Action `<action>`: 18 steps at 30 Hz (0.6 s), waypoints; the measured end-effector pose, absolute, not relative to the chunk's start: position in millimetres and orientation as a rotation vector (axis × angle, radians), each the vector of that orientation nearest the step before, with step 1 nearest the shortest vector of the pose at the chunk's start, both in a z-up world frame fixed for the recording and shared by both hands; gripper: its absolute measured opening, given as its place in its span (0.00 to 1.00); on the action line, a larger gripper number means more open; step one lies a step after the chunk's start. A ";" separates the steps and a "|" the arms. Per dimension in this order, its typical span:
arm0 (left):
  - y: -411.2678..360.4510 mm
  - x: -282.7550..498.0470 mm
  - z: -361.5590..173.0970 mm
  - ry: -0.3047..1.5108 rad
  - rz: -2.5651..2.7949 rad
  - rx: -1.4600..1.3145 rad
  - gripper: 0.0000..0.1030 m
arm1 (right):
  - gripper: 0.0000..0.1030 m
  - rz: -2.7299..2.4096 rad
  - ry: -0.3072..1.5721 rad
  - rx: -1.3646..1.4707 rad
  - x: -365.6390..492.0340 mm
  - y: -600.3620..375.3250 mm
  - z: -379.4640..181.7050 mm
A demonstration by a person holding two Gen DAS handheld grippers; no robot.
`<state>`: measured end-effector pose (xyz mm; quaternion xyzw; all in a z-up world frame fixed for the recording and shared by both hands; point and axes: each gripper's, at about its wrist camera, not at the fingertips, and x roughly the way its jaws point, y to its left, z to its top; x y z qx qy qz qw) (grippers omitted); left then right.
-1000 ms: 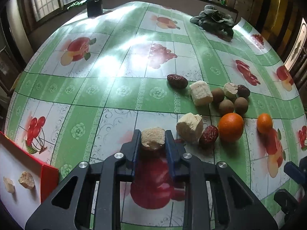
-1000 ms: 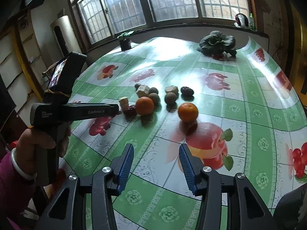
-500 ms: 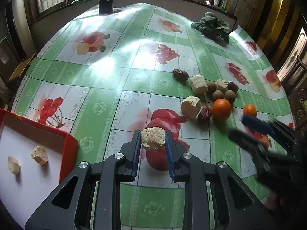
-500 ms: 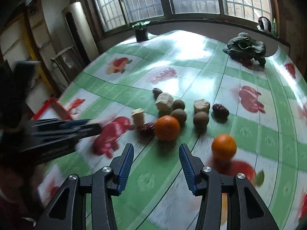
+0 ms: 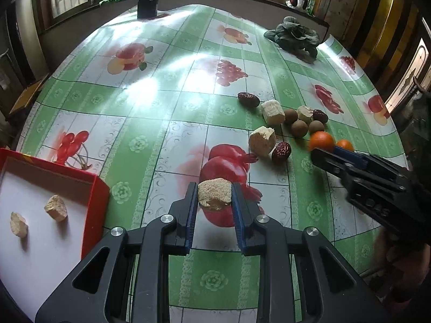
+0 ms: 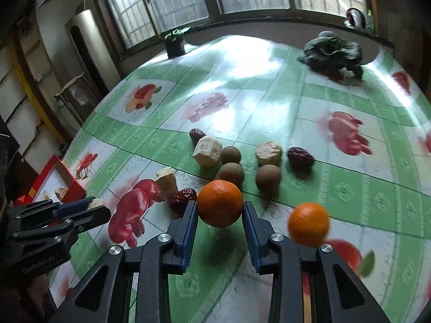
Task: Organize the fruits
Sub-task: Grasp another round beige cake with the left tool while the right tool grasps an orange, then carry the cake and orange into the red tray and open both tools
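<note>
Right gripper point(image 6: 219, 216) has swung in from open surface point(image 6: 269, 107) to straddle an orange point(image 6: 220, 203), jaws closing but a gap still showing on one side. Left gripper point(image 5: 214, 202) stays clamped on a pale chunk point(image 5: 214, 193), with the red box point(image 5: 94, 185) left of its jaws, likely next.
</note>
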<state>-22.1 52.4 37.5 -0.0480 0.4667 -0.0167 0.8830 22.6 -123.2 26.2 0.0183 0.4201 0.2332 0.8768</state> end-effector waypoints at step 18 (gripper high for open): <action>51.0 -81.1 70.2 0.879 -0.025 -0.054 0.23 | 0.32 0.465 0.756 0.085 -85.9 -138.9 66.2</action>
